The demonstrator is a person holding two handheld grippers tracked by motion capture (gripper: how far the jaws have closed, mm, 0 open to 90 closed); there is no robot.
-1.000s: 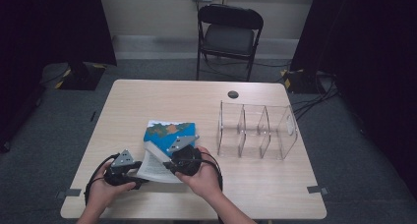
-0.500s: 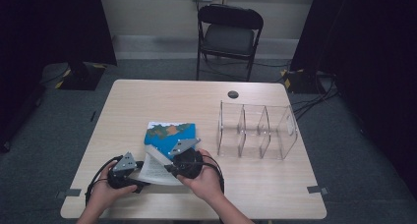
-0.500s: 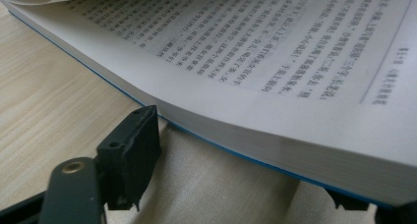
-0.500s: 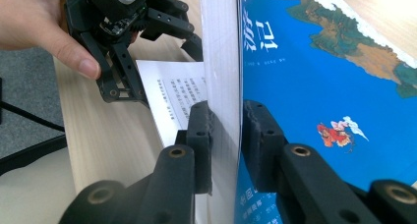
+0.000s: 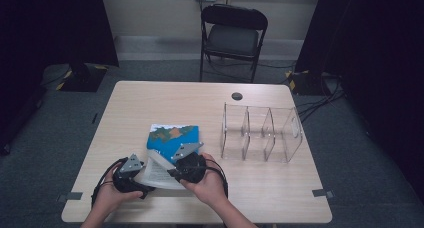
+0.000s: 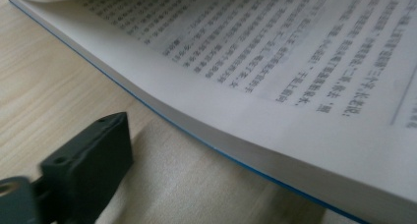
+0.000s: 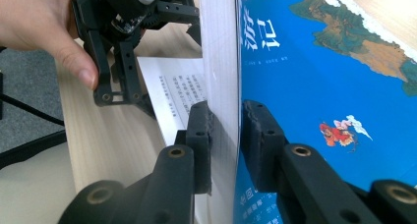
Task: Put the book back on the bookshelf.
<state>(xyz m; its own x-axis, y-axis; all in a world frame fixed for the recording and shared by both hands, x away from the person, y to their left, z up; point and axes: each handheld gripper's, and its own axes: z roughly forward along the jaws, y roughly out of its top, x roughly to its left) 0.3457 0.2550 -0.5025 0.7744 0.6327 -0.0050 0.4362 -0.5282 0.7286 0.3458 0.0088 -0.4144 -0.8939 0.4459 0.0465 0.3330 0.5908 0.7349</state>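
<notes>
Two Claws Open a Book

One big wooden table point(image 5: 150, 103) holds everything. At its right side stands a clear plastic box point(image 5: 261, 133) with three parts, well apart from the claws. Near the front edge lies the book point(image 5: 172, 140) with a blue cover.

In the right gripper view, the right claw point(image 7: 225, 135) pinches the cover and some pages between its two jaws and holds them up on edge. The left claw point(image 5: 131, 174) sits just beside the open page point(image 6: 275, 62), low by the table. I cannot tell if it is wide or narrow.

To open the book well, I think the right claw should lift slowly and not squeeze too hard, so no page rips. The left claw could press the lower pages flat.
</notes>
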